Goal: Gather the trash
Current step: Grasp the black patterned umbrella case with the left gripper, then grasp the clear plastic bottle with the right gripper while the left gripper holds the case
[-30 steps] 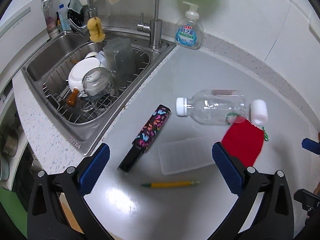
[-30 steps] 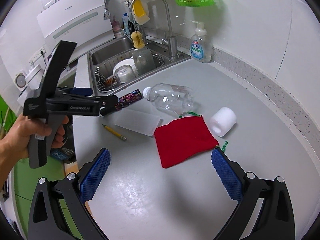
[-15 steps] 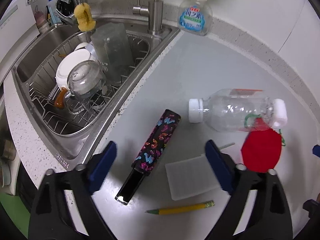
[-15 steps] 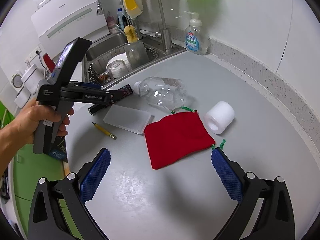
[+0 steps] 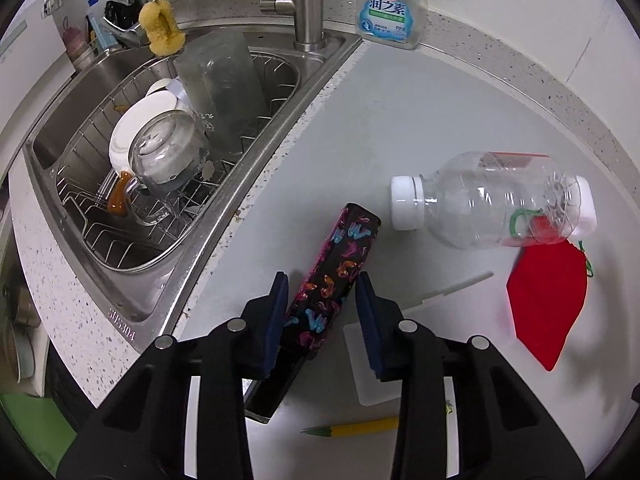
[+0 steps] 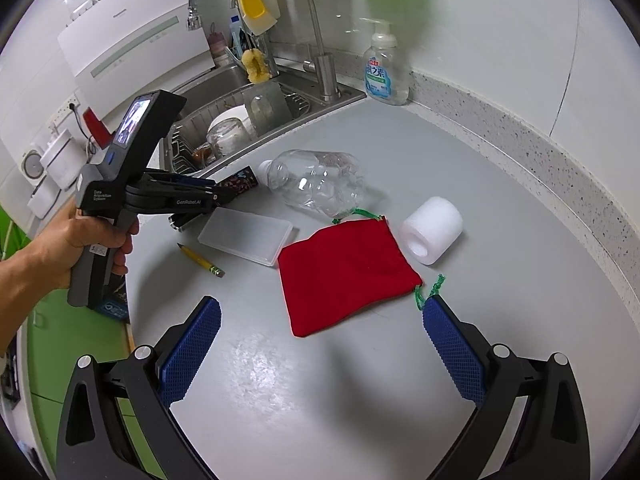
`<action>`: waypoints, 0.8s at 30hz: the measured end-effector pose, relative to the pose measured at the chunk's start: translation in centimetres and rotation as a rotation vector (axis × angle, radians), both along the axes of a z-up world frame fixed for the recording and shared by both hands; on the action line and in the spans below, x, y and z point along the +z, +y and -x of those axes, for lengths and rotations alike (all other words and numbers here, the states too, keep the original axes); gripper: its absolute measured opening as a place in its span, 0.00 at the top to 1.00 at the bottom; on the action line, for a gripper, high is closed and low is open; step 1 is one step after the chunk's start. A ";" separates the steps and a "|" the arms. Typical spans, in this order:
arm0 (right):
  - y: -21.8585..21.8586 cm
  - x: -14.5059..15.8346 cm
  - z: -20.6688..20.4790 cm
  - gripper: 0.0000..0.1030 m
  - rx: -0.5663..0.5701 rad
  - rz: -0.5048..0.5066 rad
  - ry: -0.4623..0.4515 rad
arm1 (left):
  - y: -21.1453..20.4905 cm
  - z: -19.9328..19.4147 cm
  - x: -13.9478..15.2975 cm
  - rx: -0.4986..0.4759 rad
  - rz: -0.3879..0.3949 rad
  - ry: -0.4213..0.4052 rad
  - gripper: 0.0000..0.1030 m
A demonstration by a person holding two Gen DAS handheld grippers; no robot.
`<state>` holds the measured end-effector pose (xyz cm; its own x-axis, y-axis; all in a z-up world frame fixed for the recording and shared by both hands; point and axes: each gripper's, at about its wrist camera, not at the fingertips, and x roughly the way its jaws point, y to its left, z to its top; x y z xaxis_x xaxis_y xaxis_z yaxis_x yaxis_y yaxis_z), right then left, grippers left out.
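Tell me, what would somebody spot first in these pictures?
Probably the bright red pouch lying flat in the middle of the grey counter, with a clear plastic bottle on its side just behind it. Next, the left gripper, its jaws on either side of a black box with colourful butterflies beside the sink.

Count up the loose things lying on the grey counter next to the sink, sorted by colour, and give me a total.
Clear or frosted plastic: 2, the bottle and the flat lid
White: 1, the foam roll
Red: 1, the pouch
Yellow: 1, the pencil
Black with butterfly print: 1, the box between the left gripper fingers
Total: 6
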<state>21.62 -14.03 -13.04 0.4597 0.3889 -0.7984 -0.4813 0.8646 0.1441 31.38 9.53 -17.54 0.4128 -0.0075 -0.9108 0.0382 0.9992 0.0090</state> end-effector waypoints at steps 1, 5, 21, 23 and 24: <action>0.0 0.0 0.0 0.06 0.000 0.000 0.000 | 0.0 0.1 0.1 -0.001 0.000 -0.002 0.68; 0.0 0.3 -0.1 0.06 0.007 -0.002 -0.006 | 0.2 0.6 0.6 0.018 0.006 -0.020 0.76; 0.8 1.7 -1.1 0.06 0.029 0.004 -0.043 | -0.3 3.5 3.2 0.031 0.040 -0.056 0.78; 1.2 1.6 -1.4 0.06 0.041 0.011 -0.044 | -0.4 4.1 3.7 0.033 0.045 -0.067 0.78; 1.4 1.6 -1.6 0.06 0.045 0.015 -0.048 | -0.4 4.2 3.8 0.034 0.049 -0.067 0.78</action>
